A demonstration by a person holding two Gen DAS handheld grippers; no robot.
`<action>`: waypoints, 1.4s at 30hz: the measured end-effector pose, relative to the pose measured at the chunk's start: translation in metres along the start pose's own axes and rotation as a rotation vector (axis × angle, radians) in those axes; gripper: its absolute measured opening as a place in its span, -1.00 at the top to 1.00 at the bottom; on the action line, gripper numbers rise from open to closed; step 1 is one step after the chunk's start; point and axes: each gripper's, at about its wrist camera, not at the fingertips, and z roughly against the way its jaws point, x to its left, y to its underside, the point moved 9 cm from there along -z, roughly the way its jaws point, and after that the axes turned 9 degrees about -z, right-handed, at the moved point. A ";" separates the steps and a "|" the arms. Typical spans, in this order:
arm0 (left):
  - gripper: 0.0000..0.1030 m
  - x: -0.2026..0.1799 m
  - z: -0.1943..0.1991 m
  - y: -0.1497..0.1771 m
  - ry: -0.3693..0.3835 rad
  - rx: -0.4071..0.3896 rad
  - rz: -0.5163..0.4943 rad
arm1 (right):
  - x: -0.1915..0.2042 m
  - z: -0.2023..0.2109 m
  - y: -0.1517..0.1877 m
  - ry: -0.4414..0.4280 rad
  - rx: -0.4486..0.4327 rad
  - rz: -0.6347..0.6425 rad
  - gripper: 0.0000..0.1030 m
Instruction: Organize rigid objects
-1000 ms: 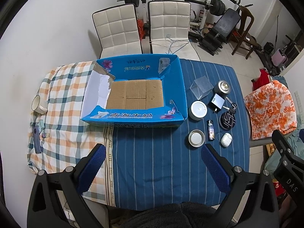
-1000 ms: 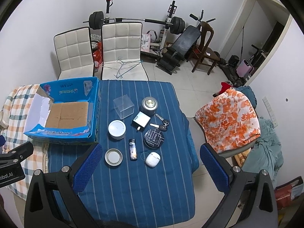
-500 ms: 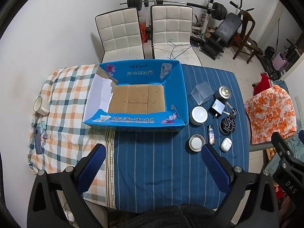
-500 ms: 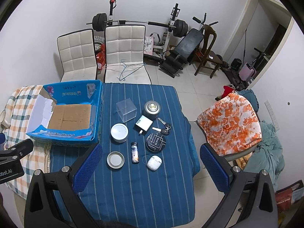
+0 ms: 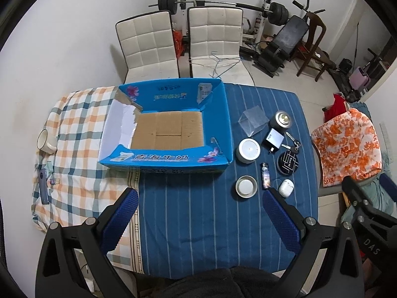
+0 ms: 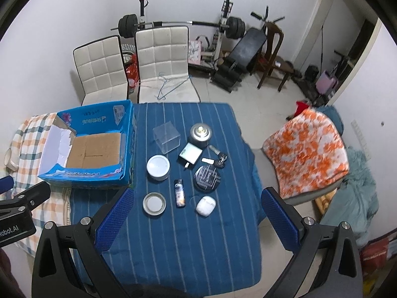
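Clearly the right tool (image 6: 196,213), jaws apart and empty, hangs nearer the lighter (image 6: 179,193), lying lengthwise near-to-far; the box (image 6: 85,173) sits left, the left tool (image 5: 198,213) likewise spread.

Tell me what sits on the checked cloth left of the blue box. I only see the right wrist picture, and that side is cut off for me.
Observer: A dark slim device, perhaps a remote, lies flat near the left edge of the checked cloth, well apart from the blue box.
Operator: Anything else out there?
Observer: Yes, the pale shape at your left edge is a white mug with a dark rim, farther back on the cloth than the device.
Operator: And the other gripper, is it holding something? I only see a corner of it.
Observer: No. The left gripper is open, with only blue cloth showing between its fingers.
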 end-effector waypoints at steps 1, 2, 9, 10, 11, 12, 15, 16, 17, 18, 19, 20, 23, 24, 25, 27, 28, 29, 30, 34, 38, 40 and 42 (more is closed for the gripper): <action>-1.00 -0.004 -0.002 -0.004 0.009 -0.004 -0.005 | -0.003 -0.005 -0.001 -0.008 0.015 -0.010 -1.00; -1.00 -0.008 -0.004 -0.007 0.016 -0.011 -0.010 | -0.006 -0.011 -0.002 -0.011 0.022 -0.020 -1.00; -1.00 -0.055 -0.080 -0.097 0.082 -0.095 -0.138 | -0.034 -0.143 -0.057 0.003 0.117 0.022 -1.00; -1.00 -0.065 -0.102 -0.113 0.102 -0.072 -0.157 | -0.032 -0.175 -0.067 -0.004 0.143 0.049 -1.00; -1.00 -0.072 -0.122 -0.125 0.114 -0.043 -0.172 | -0.031 -0.197 -0.072 -0.001 0.159 0.062 -1.00; -1.00 -0.078 -0.145 -0.139 0.108 -0.022 -0.191 | -0.029 -0.231 -0.080 0.012 0.185 0.082 -1.00; -1.00 -0.089 -0.191 -0.165 0.080 0.018 -0.208 | -0.026 -0.310 -0.093 0.044 0.247 0.095 -1.00; -1.00 -0.095 -0.207 -0.169 0.112 0.047 -0.208 | -0.026 -0.332 -0.094 0.044 0.275 0.084 -1.00; -1.00 -0.100 -0.221 -0.171 0.130 0.073 -0.209 | -0.024 -0.348 -0.096 0.027 0.293 0.072 -1.00; -1.00 -0.104 -0.232 -0.172 0.137 0.097 -0.215 | -0.021 -0.364 -0.098 0.005 0.312 0.057 -1.00; -1.00 -0.109 -0.242 -0.171 0.155 0.120 -0.225 | -0.017 -0.378 -0.100 -0.016 0.329 0.042 -1.00; -1.00 -0.113 -0.249 -0.169 0.164 0.133 -0.232 | -0.014 -0.385 -0.100 -0.036 0.338 0.042 -1.00; -1.00 -0.119 -0.266 -0.169 0.147 0.160 -0.256 | -0.005 -0.413 -0.101 -0.072 0.363 0.039 -0.84; -1.00 -0.120 -0.272 -0.167 0.146 0.174 -0.249 | -0.004 -0.424 -0.099 -0.057 0.376 0.049 -0.69; -1.00 -0.121 -0.276 -0.166 0.150 0.185 -0.243 | -0.004 -0.432 -0.096 -0.072 0.395 0.049 -0.44; -1.00 -0.125 -0.287 -0.168 0.176 0.213 -0.241 | -0.004 -0.441 -0.095 -0.103 0.413 0.032 -0.44; -1.00 -0.125 -0.291 -0.168 0.176 0.224 -0.247 | -0.006 -0.442 -0.095 -0.105 0.420 0.032 -0.43; -1.00 -0.127 -0.296 -0.171 0.175 0.232 -0.259 | -0.012 -0.444 -0.094 -0.099 0.436 0.029 -0.43; -1.00 -0.130 -0.300 -0.172 0.186 0.239 -0.279 | -0.018 -0.444 -0.091 -0.090 0.449 0.023 -0.43; -1.00 -0.142 -0.314 -0.165 0.253 0.320 -0.333 | -0.043 -0.446 -0.084 -0.066 0.490 0.040 -0.43; -1.00 -0.156 -0.326 -0.157 0.264 0.392 -0.414 | -0.066 -0.443 -0.075 -0.025 0.494 0.056 -0.43; -0.99 -0.161 -0.334 -0.148 0.225 0.433 -0.461 | -0.076 -0.434 -0.067 -0.022 0.500 0.044 -0.44; -0.99 -0.165 -0.340 -0.141 0.206 0.462 -0.491 | -0.081 -0.432 -0.065 -0.032 0.502 0.027 -0.44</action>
